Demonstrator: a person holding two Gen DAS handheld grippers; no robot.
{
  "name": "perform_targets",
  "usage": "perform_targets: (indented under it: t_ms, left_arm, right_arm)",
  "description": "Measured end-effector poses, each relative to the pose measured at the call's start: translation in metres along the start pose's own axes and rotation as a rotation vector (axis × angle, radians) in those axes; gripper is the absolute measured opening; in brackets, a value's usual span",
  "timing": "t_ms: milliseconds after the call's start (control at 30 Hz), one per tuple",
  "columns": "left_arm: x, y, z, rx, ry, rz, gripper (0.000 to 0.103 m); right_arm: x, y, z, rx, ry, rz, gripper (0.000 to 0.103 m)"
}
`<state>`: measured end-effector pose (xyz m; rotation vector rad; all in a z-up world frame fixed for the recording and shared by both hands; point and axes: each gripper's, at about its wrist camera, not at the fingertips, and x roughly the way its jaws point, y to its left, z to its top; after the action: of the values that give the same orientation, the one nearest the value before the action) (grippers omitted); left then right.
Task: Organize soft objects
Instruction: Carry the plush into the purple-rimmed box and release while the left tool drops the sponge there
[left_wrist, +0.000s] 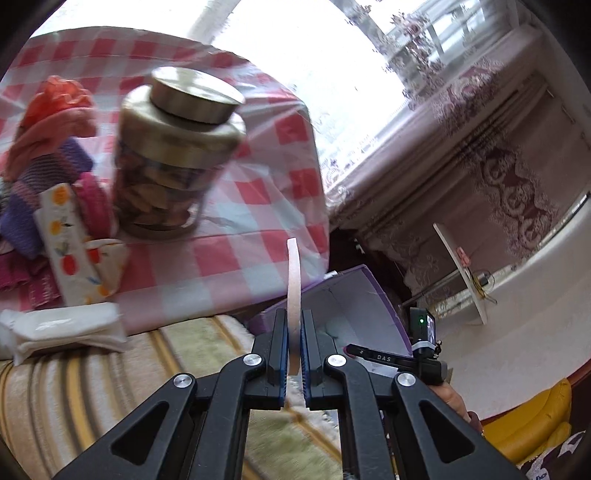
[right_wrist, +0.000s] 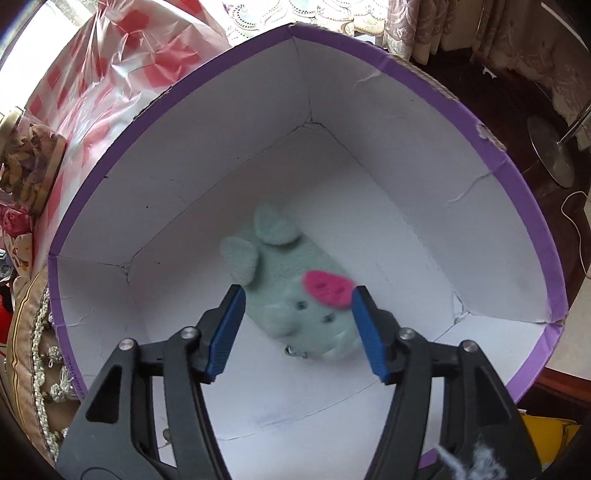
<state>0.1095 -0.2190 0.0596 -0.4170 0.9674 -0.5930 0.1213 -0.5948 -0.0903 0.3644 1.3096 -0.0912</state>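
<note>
My left gripper (left_wrist: 294, 317) is shut on a thin, pale pink flat pad (left_wrist: 294, 273), seen edge-on and sticking up past the fingertips. Just beyond it in the left wrist view is a purple box (left_wrist: 373, 291) with a white inside, below the table's edge. In the right wrist view my right gripper (right_wrist: 299, 295) stands open inside that purple box (right_wrist: 517, 177). Between and below its blue pads (right_wrist: 227, 332) a mint-green plush pig (right_wrist: 284, 273) with a pink snout lies on the box floor. The pads do not press on it.
On the red-and-white checked tablecloth (left_wrist: 258, 206) stand a glass jar with a metal lid (left_wrist: 177, 147), a heap of pink and purple cloths (left_wrist: 48, 166) and a fruit-print packet (left_wrist: 70, 243). A white tissue pack (left_wrist: 62, 328) lies by a striped cushion (left_wrist: 92, 387).
</note>
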Motion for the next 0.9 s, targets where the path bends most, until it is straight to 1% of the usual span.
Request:
perform_targets:
  t_ms: [100, 233, 267, 367, 433, 467, 500, 533, 567, 600, 700, 733, 900]
  left_arm:
    - [0.026, -0.021, 0.004, 0.033, 0.045, -0.029, 0.006]
    - [0.074, -0.061, 0.012, 0.096, 0.128, -0.096, 0.006]
    - [0.085, -0.07, 0.014, 0.106, 0.147, -0.113, 0.006]
    - [0.119, -0.101, 0.018, 0.144, 0.207, -0.164, 0.006]
    - [0.14, -0.119, 0.02, 0.177, 0.238, -0.18, 0.009]
    - [0.152, -0.126, 0.023, 0.199, 0.244, -0.176, 0.013]
    - [0.162, -0.13, 0.026, 0.222, 0.25, -0.16, 0.026]
    - [0.173, -0.134, 0.028, 0.257, 0.252, -0.115, 0.035]
    - [0.179, -0.133, 0.029, 0.269, 0.242, -0.064, 0.053]
    - [0.179, -0.128, 0.03, 0.26, 0.23, -0.041, 0.06]
    - [0.168, -0.114, 0.028, 0.226, 0.218, -0.052, 0.06]
    - [0.163, -0.109, 0.027, 0.221, 0.212, -0.042, 0.06]
    - [0.139, -0.094, 0.019, 0.179, 0.172, -0.029, 0.06]
  right_arm:
    - [-0.005, -0.014, -0.003, 0.01, -0.016, 0.004, 0.07]
    - [-0.023, -0.022, -0.004, -0.012, -0.069, 0.016, 0.07]
    - [-0.029, -0.025, -0.015, -0.022, -0.079, 0.017, 0.07]
    - [-0.047, -0.024, -0.021, -0.047, -0.107, -0.016, 0.071]
    - [-0.058, -0.029, -0.029, -0.045, -0.125, -0.013, 0.072]
    - [-0.058, -0.034, -0.032, -0.042, -0.129, -0.007, 0.072]
    - [-0.06, -0.035, -0.032, -0.036, -0.131, -0.002, 0.072]
    - [-0.061, -0.039, -0.036, -0.037, -0.133, -0.001, 0.072]
    - [-0.064, -0.041, -0.04, -0.039, -0.134, -0.001, 0.072]
    - [-0.065, -0.04, -0.041, -0.043, -0.133, 0.002, 0.072]
    - [-0.051, -0.036, -0.044, -0.049, -0.125, 0.013, 0.072]
    - [-0.049, -0.034, -0.044, -0.05, -0.118, 0.016, 0.072]
    - [-0.053, -0.02, -0.045, -0.08, -0.13, 0.039, 0.072]
